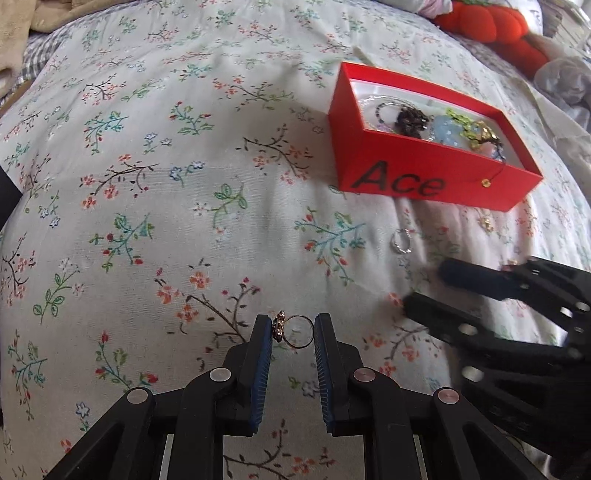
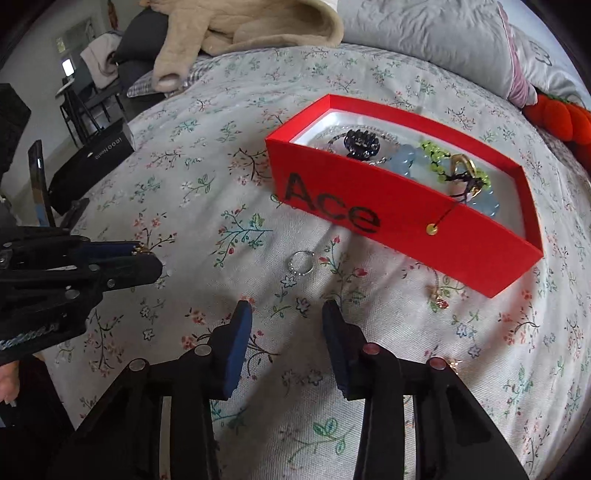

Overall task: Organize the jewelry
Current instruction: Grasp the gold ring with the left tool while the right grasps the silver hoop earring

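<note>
My left gripper (image 1: 293, 330) is shut on a thin gold ring (image 1: 295, 331) with a beaded top, held above the floral bedspread. A red box marked "Ace" (image 1: 424, 173) lies to the upper right and holds bracelets, beads and other jewelry. A silver ring (image 1: 400, 240) lies on the bedspread in front of the box; it also shows in the right wrist view (image 2: 302, 263). My right gripper (image 2: 286, 317) is open and empty, just short of the silver ring. A small gold piece (image 2: 440, 302) lies near the red box (image 2: 406, 221).
An orange plush toy (image 1: 491, 26) lies behind the box. A beige garment (image 2: 240, 29) and grey pillows (image 2: 436, 33) sit at the far side of the bed. A black box (image 2: 92, 162) lies at the left bed edge.
</note>
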`<state>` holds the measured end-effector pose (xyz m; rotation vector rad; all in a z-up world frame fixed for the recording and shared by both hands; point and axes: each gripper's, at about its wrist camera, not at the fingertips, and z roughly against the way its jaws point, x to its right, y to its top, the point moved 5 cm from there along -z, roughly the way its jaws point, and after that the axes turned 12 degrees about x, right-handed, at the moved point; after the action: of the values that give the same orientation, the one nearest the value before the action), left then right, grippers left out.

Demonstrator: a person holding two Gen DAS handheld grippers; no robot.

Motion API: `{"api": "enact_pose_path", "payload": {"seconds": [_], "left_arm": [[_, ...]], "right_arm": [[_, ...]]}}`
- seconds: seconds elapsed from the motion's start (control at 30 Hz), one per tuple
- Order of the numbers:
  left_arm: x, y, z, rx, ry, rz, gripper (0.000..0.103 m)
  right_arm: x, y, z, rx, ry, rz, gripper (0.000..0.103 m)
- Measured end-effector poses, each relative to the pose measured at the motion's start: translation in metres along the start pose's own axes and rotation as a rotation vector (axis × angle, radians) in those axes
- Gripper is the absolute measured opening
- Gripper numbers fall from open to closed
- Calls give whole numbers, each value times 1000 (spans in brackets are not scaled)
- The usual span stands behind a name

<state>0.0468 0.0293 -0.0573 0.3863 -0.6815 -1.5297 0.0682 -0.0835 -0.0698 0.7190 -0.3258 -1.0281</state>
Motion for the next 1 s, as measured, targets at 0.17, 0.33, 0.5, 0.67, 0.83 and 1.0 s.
{"api": "enact_pose_path", "payload": {"seconds": [0.17, 0.33, 0.5, 0.67, 0.83, 1.0], "left_arm": [[4, 1, 5, -3, -22, -6, 18], [1, -1, 9, -4, -25, 0, 18], [-4, -2, 9, -4, -15, 11, 18], [-4, -1, 8, -1, -11, 8, 18], [-4, 0, 6, -1, -3, 9, 18], [-7, 2, 3, 1, 7, 21, 18]], "right_arm": [[5, 7, -14, 18, -5, -51, 34], [8, 12, -19, 31, -27, -71, 31], [7, 12, -18, 40, -59, -50, 26], [9, 12, -17, 41, -73, -50, 17], [9, 13, -14, 37, -75, -47, 2], [13, 12, -8, 26, -56, -85, 2]]}}
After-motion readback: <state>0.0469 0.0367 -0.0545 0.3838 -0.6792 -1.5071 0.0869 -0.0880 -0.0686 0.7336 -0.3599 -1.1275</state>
